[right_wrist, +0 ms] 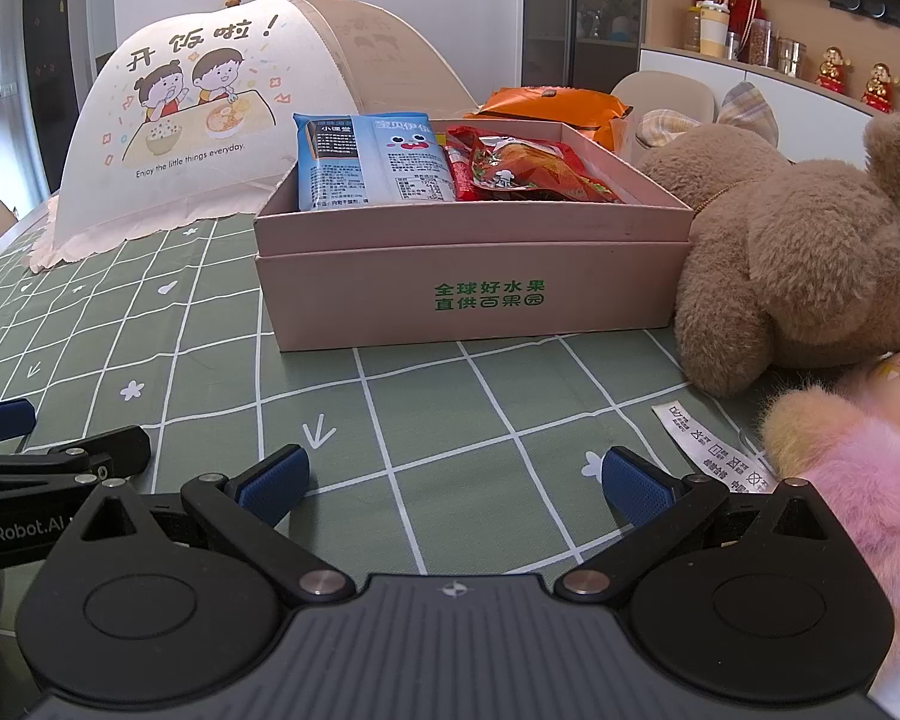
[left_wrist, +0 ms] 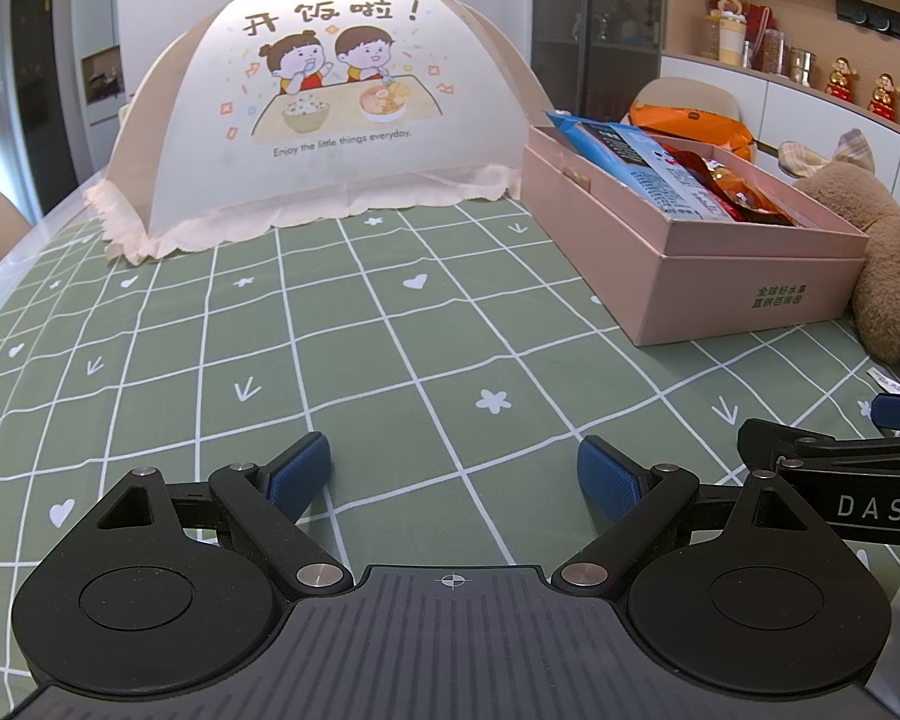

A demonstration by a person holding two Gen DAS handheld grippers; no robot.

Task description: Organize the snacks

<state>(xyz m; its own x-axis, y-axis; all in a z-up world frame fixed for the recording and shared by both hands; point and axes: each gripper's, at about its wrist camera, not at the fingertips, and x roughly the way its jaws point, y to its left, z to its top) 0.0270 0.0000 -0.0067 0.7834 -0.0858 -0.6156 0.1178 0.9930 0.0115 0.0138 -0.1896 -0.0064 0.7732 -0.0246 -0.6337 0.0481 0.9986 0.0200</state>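
Note:
A pink cardboard box (right_wrist: 474,294) (left_wrist: 744,294) stands on the green checked tablecloth. Inside it lie a blue snack packet (right_wrist: 366,162) (left_wrist: 642,168) and red snack packets (right_wrist: 528,171) (left_wrist: 732,192). An orange bag (right_wrist: 552,105) (left_wrist: 690,123) sits behind the box. My left gripper (left_wrist: 453,477) is open over bare cloth, left of the box, nothing between its fingers. My right gripper (right_wrist: 453,483) is open as well, low over the cloth in front of the box and holding nothing. Each gripper shows at the edge of the other's view.
A mesh food cover (left_wrist: 324,120) (right_wrist: 180,132) with a cartoon print stands at the back left. A brown plush bear (right_wrist: 810,246) (left_wrist: 888,264) lies right of the box. A pink furry toy (right_wrist: 852,480) and a fabric label (right_wrist: 714,450) lie near my right gripper.

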